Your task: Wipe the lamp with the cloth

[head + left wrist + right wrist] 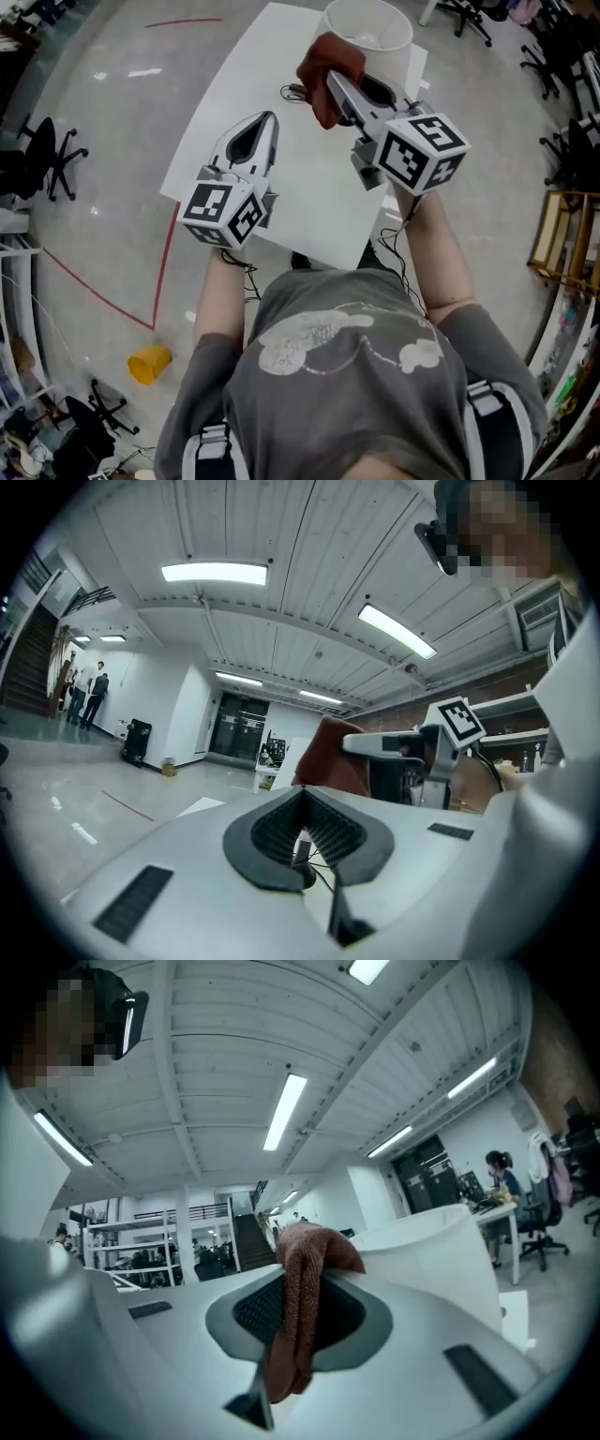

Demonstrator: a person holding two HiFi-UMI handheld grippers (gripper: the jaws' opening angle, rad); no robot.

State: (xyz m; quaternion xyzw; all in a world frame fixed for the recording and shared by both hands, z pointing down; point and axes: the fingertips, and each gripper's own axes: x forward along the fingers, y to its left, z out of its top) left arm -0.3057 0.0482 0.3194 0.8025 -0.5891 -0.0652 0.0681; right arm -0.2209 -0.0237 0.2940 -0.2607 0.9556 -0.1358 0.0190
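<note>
Right gripper [339,89] clamps the brown cloth [323,64], bunched at its tips just beside the white lamp [370,33] for wiping, while the left gripper [266,120] waits aside, closed and empty.

We look down on a glossy grey floor [112,94] crossed by red tape lines [167,262], black office chairs [47,155] around a white table [305,187], and long ceiling lights [214,573] overhead.
</note>
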